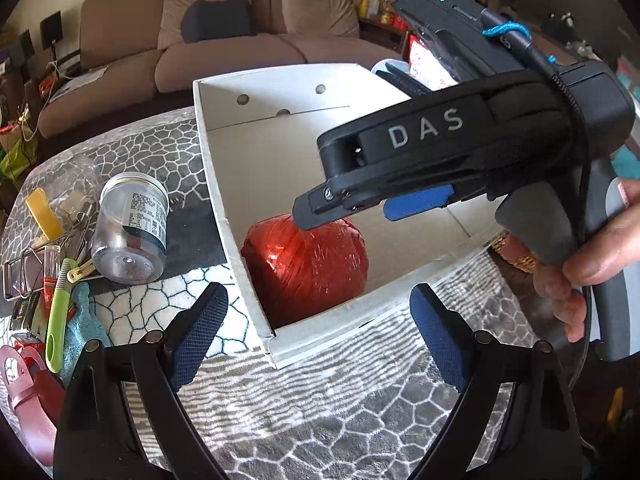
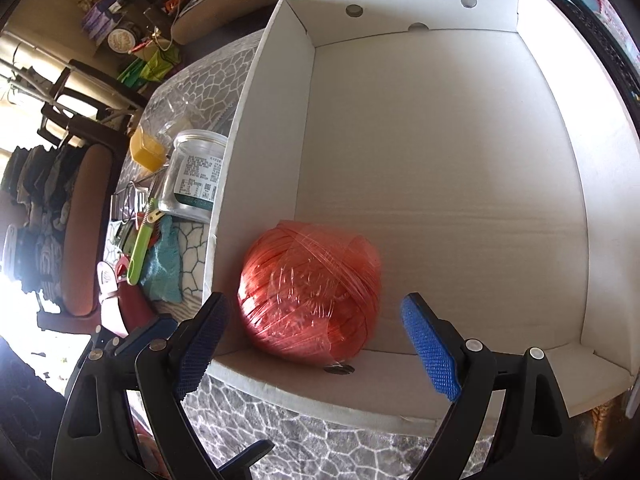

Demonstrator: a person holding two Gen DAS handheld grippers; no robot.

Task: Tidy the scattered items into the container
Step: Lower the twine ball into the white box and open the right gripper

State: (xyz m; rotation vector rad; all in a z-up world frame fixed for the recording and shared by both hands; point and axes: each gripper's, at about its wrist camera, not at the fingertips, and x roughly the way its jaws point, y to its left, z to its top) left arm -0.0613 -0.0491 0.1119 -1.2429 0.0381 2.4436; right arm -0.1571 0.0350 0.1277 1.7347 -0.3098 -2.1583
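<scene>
A white cardboard box [image 1: 224,208] stands on the patterned table; it also shows in the right wrist view [image 2: 440,120]. A red ball of plastic twine [image 1: 306,268] lies inside at its near left corner, also seen in the right wrist view [image 2: 310,296]. My right gripper [image 2: 316,340] is open and empty, just above the twine over the box's near edge; in the left wrist view it [image 1: 316,210] hangs over the box. My left gripper [image 1: 318,332] is open and empty, in front of the box corner. A glass jar [image 1: 130,230] lies left of the box.
Left of the box lie a yellow block [image 1: 42,212], a green-handled tool [image 1: 58,312], a teal cloth [image 1: 86,328], wire clips [image 1: 24,276] and a pink strap [image 1: 24,396]. A brown sofa [image 1: 200,40] stands behind the table.
</scene>
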